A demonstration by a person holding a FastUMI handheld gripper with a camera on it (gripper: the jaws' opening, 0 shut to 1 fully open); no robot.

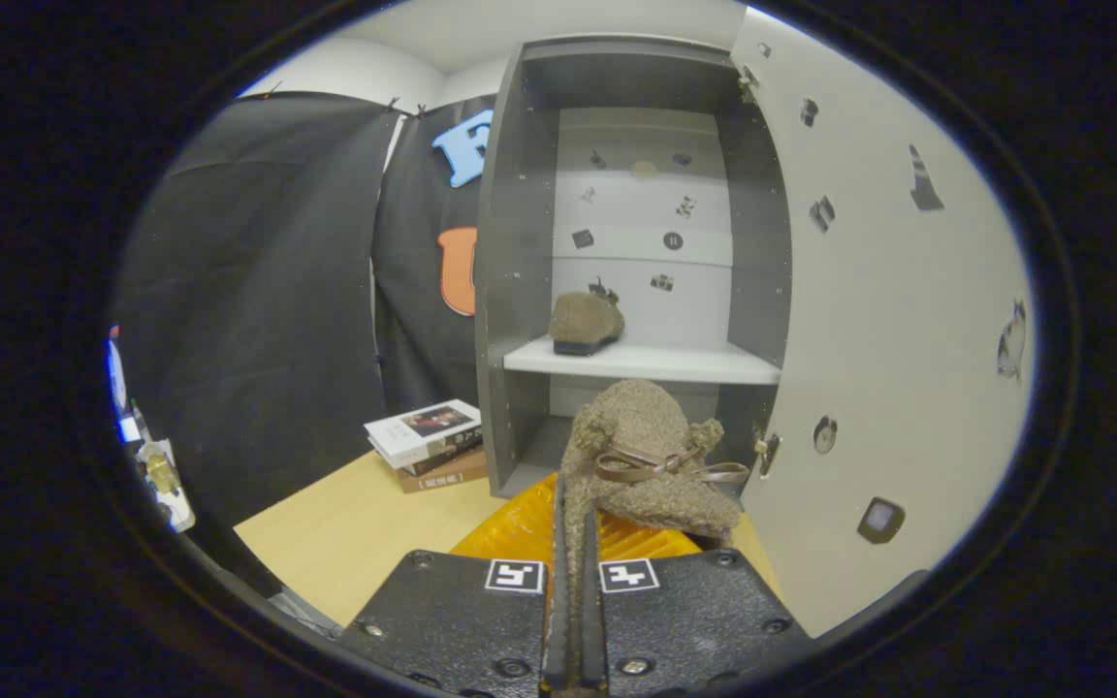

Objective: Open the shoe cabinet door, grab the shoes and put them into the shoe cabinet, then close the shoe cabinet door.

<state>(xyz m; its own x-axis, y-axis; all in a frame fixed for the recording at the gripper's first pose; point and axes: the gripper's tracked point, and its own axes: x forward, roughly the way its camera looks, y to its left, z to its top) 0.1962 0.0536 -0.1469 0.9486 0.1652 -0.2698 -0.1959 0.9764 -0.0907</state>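
My gripper [575, 567] is shut on a fuzzy brown shoe [644, 456] with a brown ribbon bow, both fingers pressing its heel edge; the shoe hangs just ahead of them, in front of the cabinet's lower opening. The grey shoe cabinet [520, 242] stands open beyond it. Its white door [888, 320] is swung wide to the right of the fingers. A second fuzzy brown shoe [585, 323] rests on the white shelf [694, 365] inside, toward the left wall.
A yellow mat [520, 528] lies on the light wooden table [355, 543] under the held shoe. A stack of books [428, 444] sits left of the cabinet's base. Small stickers dot the door and the cabinet's back wall.
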